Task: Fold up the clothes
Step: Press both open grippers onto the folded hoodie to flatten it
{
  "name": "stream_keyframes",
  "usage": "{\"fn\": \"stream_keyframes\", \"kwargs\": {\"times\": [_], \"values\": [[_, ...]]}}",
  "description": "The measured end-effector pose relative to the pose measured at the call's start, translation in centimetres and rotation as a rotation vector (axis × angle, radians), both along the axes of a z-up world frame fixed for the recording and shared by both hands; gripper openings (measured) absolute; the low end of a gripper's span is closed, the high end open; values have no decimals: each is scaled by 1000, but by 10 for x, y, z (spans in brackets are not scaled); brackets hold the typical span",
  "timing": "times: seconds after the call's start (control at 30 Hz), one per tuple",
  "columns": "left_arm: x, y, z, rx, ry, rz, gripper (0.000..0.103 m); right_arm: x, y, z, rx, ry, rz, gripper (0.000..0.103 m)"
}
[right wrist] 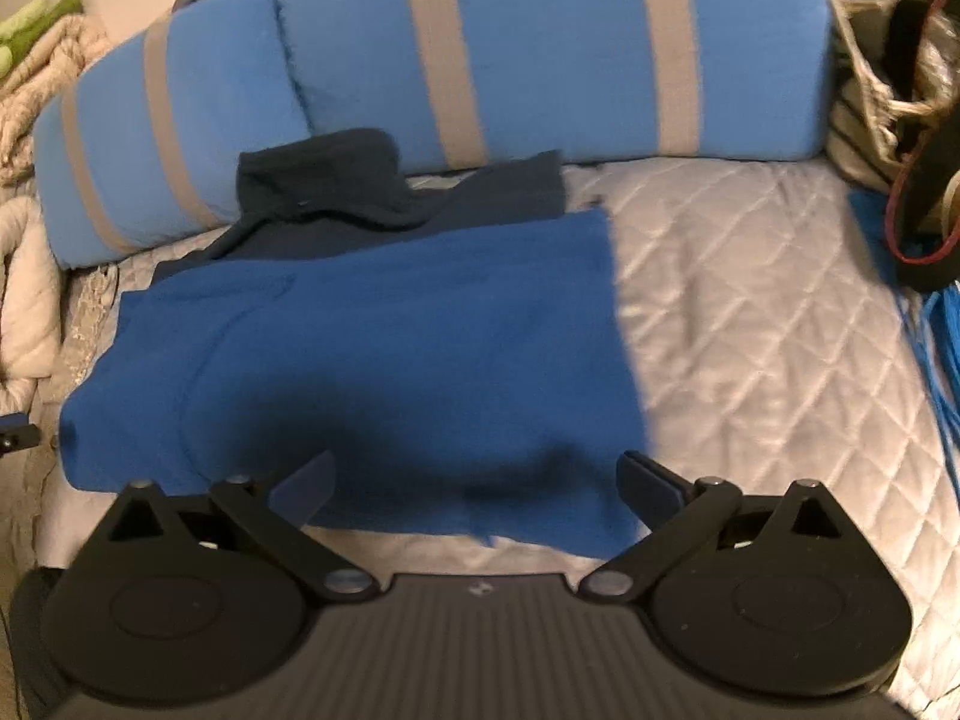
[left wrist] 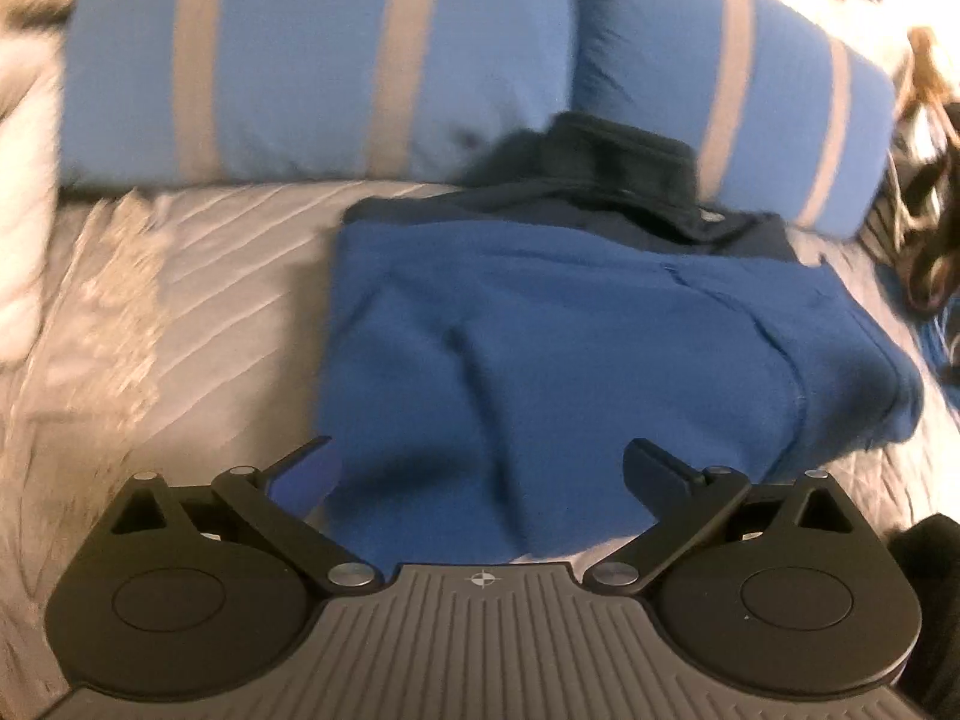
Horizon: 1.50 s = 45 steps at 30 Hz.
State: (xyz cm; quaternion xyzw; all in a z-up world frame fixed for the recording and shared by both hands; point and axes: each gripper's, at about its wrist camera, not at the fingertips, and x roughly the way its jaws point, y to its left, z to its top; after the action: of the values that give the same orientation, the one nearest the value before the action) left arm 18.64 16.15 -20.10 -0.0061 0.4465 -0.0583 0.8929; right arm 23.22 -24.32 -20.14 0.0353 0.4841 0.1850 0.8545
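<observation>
Behind the blue garment [left wrist: 540, 348], a half-hidden dark garment [left wrist: 606, 180]; both tongs [left wrist: 480, 474] [right wrist: 477, 480] apart, empty, blurred

Left gripper [left wrist: 480, 468]: black linkage arms, silver screws, ribbed grey body bearing a crosshair mark

Grey quilted bedspread [right wrist: 750, 312], 2 blue striped pillows [left wrist: 312, 60].
</observation>
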Motion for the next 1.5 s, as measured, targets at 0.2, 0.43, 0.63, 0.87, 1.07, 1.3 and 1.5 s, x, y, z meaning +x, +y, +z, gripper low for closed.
{"fn": "stream_keyframes", "kwargs": {"times": [0.2,0.43,0.63,0.87,1.07,1.3,1.5], "values": [[43,-41,-11,-15,67,-4,103,10,62,-1,-45,17,29,103],[66,-53,-96,24,223,69,103,27,107,-82,-221,111,80,102],[61,-65,-114,104,217,88,103,18,120,-116,-273,40,64,101],[56,-61,-112,100,205,90,103,12,118,-112,-265,18,69,101],[50,-57,-109,93,195,90,103,13,115,-112,-251,-7,65,101],[51,-47,-82,68,179,52,103,4,83,-74,-163,-18,4,102],[41,-2,-75,-57,171,107,103,23,45,-80,-129,51,-64,102]]}}
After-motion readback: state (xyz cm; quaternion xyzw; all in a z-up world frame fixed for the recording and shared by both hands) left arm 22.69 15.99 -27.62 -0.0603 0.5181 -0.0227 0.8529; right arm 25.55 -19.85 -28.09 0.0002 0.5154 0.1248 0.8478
